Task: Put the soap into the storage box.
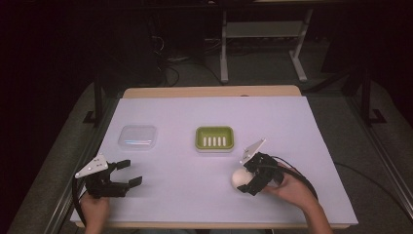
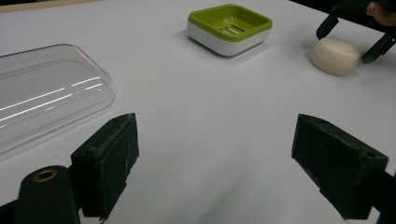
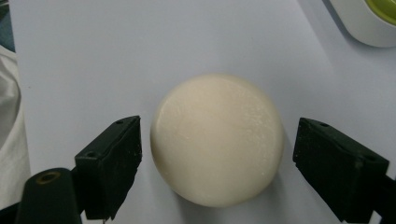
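Observation:
A cream, rounded bar of soap [image 1: 238, 178] [image 3: 217, 137] lies on the white table cover at the front right. My right gripper [image 1: 245, 177] [image 3: 217, 170] is open around it, one jaw on each side, with a small gap to the soap on both sides. The soap [image 2: 335, 56] lies far right in the left gripper view. A green and white soap dish [image 1: 214, 138] [image 2: 229, 28] stands in the middle of the table with nothing in it. My left gripper [image 1: 130, 172] [image 2: 222, 163] hovers open at the front left, holding nothing.
A clear plastic lid [image 1: 138, 136] [image 2: 46, 100] lies left of the dish, just beyond the left gripper. The white cover [image 1: 209, 112] spans the table, with a wooden edge [image 1: 209, 91] at the back. A corner of the soap dish [image 3: 369, 23] shows in the right gripper view.

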